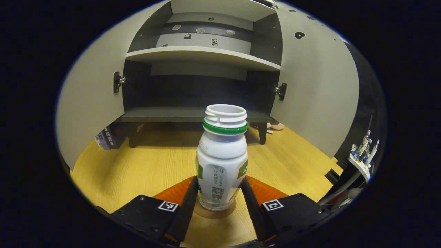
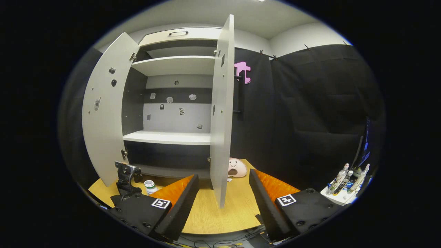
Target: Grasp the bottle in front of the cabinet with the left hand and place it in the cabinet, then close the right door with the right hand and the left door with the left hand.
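Bottle (image 1: 222,156) stands upright between the left gripper (image 1: 220,194) fingers.

The bottle (image 1: 222,158) stood upright on the desk (image 1: 137,168) in front of the cabinet (image 1: 203,55), between the two fingers of the left tool (image 1: 219,193). Behind it both doors stood open, the left door (image 1: 89,103) to one side and the right door (image 1: 317,93) to the other. In the right gripper view, the right tool (image 2: 224,196) was before the right door's edge, a soft toy (image 2: 237,168) on the desk behind it.
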